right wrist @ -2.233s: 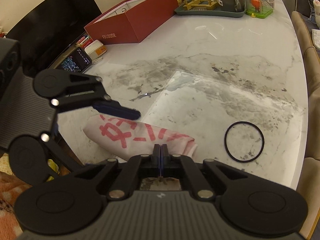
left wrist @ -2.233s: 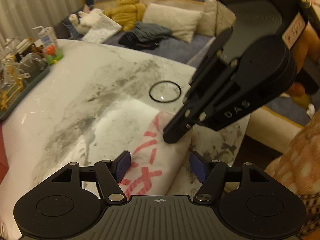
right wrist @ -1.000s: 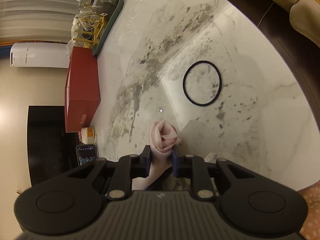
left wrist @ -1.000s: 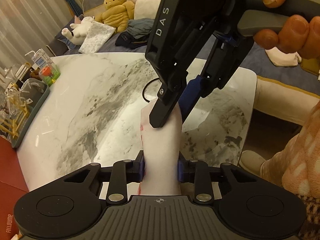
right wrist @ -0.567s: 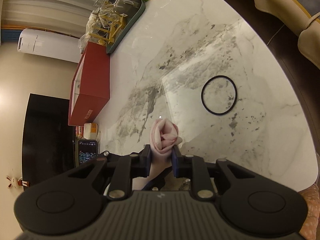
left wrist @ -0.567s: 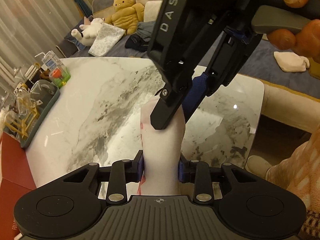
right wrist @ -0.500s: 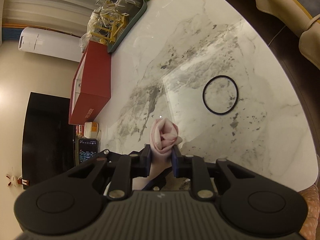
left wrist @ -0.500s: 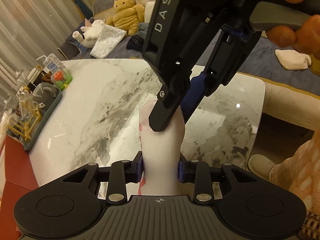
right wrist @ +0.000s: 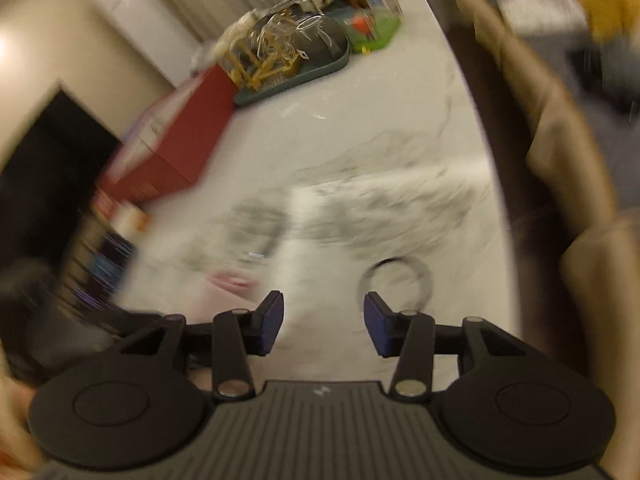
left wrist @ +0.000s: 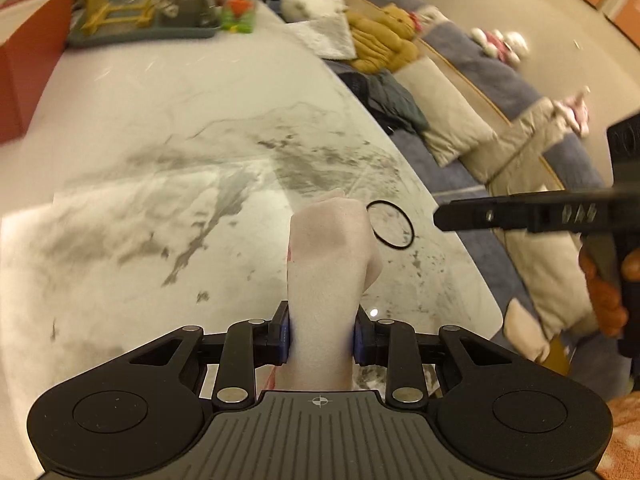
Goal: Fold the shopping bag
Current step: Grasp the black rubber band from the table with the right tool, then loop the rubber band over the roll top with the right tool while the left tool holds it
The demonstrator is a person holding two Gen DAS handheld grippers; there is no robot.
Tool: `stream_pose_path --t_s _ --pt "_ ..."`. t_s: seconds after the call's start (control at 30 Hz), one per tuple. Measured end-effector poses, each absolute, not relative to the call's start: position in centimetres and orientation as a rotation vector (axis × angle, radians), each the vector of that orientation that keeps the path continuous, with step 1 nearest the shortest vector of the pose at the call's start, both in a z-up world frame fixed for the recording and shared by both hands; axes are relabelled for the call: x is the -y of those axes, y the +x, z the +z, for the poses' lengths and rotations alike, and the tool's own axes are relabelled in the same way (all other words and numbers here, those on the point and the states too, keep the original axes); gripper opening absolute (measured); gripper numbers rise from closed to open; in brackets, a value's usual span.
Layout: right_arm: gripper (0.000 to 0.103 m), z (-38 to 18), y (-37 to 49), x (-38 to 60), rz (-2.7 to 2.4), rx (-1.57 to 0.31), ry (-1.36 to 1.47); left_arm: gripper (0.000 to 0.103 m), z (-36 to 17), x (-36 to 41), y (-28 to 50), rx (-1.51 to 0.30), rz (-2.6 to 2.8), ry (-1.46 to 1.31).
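Left gripper [left wrist: 320, 336] clamped on rolled pale pink fabric shopping bag [left wrist: 326, 276], upright above white marble table [left wrist: 160, 184], thin black ring [left wrist: 390, 224] just beyond. Right gripper [right wrist: 323, 322] off to the side, jaws just opened, nothing between blue pads [right wrist: 376, 324]

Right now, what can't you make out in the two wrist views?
- Left wrist: lower end of the rolled bag, hidden behind the left gripper body.
- Left wrist: right gripper, edge-on and cut off by the frame; its opening is unreadable there.
- Right wrist: motion blur smears the black ring and the red box.
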State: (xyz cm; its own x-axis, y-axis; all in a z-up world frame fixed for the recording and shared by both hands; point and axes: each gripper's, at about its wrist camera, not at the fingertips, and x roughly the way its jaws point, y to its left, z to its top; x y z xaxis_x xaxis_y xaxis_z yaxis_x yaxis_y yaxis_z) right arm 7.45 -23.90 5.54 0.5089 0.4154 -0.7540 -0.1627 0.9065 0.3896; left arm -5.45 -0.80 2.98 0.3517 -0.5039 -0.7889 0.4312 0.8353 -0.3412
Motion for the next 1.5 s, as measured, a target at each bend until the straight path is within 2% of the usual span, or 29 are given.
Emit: stream_pose_path --t_s 0.2,0.27,0.33,0.4,0.43,0.6,0.9,1.03,1.1,1.17,1.2,1.27,1.33,1.4,1.43,1.47,1.5 --pt "0.037 3.3 7.3 21.1 0.355 -0.967 -0.131 0.030 1.9 0.4 -5.7 -1.056 -0.600 -0.117" --pt "0.029 2.3 7.9 20.7 0.359 -0.998 -0.143 0.030 1.1 0.3 -4.9 -1.054 -0.596 -0.135" --pt "0.027 1.9 8.1 20.9 0.363 -0.996 -0.121 0.030 1.1 0.2 -4.8 -1.055 -0.599 -0.157" --pt "0.012 1.7 8.1 20.5 0.368 -0.981 -0.179 0.030 1.0 0.0 -4.9 -1.057 -0.605 -0.182" --pt "0.000 1.6 8.0 20.2 0.368 -0.972 -0.227 0.030 0.9 -0.1 -5.0 -1.058 -0.608 -0.195" --pt "0.000 2.1 9.1 20.4 0.390 -1.002 -0.182 0.030 0.8 -0.1 -4.9 -1.054 -0.610 -0.213" --pt "0.000 8.2 8.6 21.4 0.492 -0.904 0.054 0.030 1.0 -0.1 -4.8 -1.044 -0.625 -0.221" --pt "0.000 10.4 7.9 19.8 0.550 -0.855 -0.008 0.030 1.0 -0.2 -4.6 -1.046 -0.630 -0.222" --pt "0.005 9.7 8.6 19.0 0.568 -0.885 -0.080 0.030 1.0 -0.2 -4.5 -1.045 -0.629 -0.228" --pt "0.046 7.3 9.2 18.9 0.551 -0.941 -0.132 0.030 1.1 -0.2 -4.4 -1.037 -0.631 -0.227" --pt "0.049 6.0 9.2 18.9 0.538 -0.967 -0.156 0.030 1.2 -0.2 -4.5 -1.035 -0.631 -0.225" --pt "0.031 4.1 9.2 18.8 0.528 -1.014 -0.170 0.030 1.2 -0.3 -4.5 -1.033 -0.628 -0.227" --pt "0.030 2.8 9.1 18.9 0.533 -1.055 -0.153 0.030 1.1 -0.3 -4.6 -1.036 -0.624 -0.232" --pt "0.028 2.1 8.2 18.4 0.522 -1.018 -0.215 0.030 1.1 -0.4 -4.7 -1.036 -0.623 -0.235" --pt "0.022 2.0 7.8 18.2 0.516 -0.994 -0.250 0.030 1.1 -0.3 -4.7 -1.035 -0.624 -0.236" --pt "0.007 2.0 7.6 18.2 0.504 -0.992 -0.263 0.030 1.1 -0.3 -4.7 -1.033 -0.625 -0.237" --pt "0.000 2.0 7.5 18.1 0.492 -0.991 -0.275 0.030 1.1 -0.3 -4.7 -1.031 -0.626 -0.236"
